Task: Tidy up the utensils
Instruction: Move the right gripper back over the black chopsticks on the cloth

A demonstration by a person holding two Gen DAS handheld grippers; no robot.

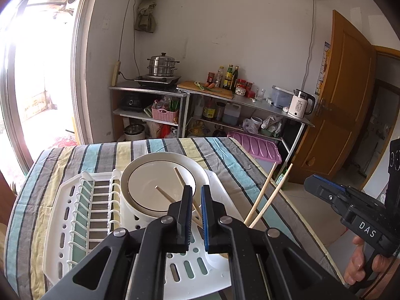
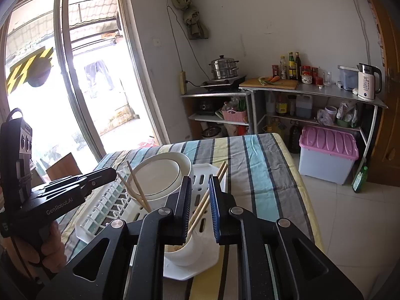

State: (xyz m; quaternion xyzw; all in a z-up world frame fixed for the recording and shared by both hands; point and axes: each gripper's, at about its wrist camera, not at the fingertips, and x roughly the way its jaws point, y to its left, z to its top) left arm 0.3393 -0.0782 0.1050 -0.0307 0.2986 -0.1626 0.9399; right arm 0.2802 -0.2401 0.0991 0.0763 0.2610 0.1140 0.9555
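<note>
A white dish rack (image 1: 75,215) lies on the striped table and holds a white bowl (image 1: 160,182). Two pairs of wooden chopsticks stand in the rack's cup (image 2: 192,247): one pair (image 1: 265,195) leans right, the other (image 1: 182,182) leans over the bowl. My left gripper (image 1: 195,195) is open above the rack, its jaws astride the second pair (image 2: 136,186) without touching. My right gripper (image 2: 200,187) is open just above the cup, with the first pair (image 2: 207,195) rising between its jaws. The left gripper's body (image 2: 75,185) shows in the right wrist view.
The striped tablecloth (image 1: 225,155) covers the table; its right edge drops to a tiled floor (image 2: 350,212). A pink-lidded box (image 2: 327,155) and metal shelves (image 2: 312,92) with bottles, a kettle and a steamer pot stand against the far wall. A glass door is at left.
</note>
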